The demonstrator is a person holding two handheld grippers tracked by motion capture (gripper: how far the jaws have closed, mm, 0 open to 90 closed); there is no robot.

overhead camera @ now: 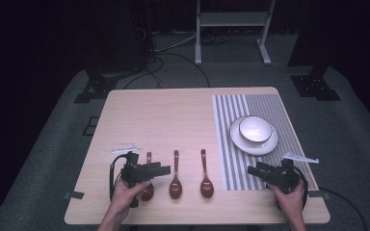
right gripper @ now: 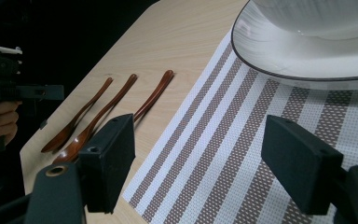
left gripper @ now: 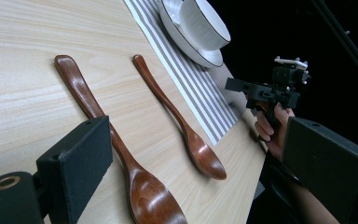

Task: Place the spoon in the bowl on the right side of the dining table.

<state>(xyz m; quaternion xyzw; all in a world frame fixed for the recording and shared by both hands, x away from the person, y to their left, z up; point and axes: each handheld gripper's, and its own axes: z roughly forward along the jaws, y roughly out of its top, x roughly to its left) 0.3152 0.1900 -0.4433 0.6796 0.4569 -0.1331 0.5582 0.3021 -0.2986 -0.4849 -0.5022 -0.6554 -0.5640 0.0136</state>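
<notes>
Three brown wooden spoons lie side by side near the table's front edge: the left spoon (overhead camera: 148, 158), the middle spoon (overhead camera: 175, 179) and the right spoon (overhead camera: 205, 179). A white bowl (overhead camera: 255, 129) sits on a white plate (overhead camera: 266, 146) on a striped placemat (overhead camera: 231, 159). My left gripper (overhead camera: 166, 169) hovers over the left spoon, open, jaws pointing right with nothing between them. In the left gripper view the middle spoon (left gripper: 121, 154) and right spoon (left gripper: 182, 121) lie ahead. My right gripper (overhead camera: 251, 171) is open and empty above the placemat's (right gripper: 214, 140) front part, pointing left, the plate (right gripper: 270, 60) close by.
The light wooden table (overhead camera: 173, 115) stands on grey carpet. A white frame (overhead camera: 231, 19) and black stands are beyond the far edge, with cables on the floor. A strip of tape (overhead camera: 73, 195) marks the front left corner.
</notes>
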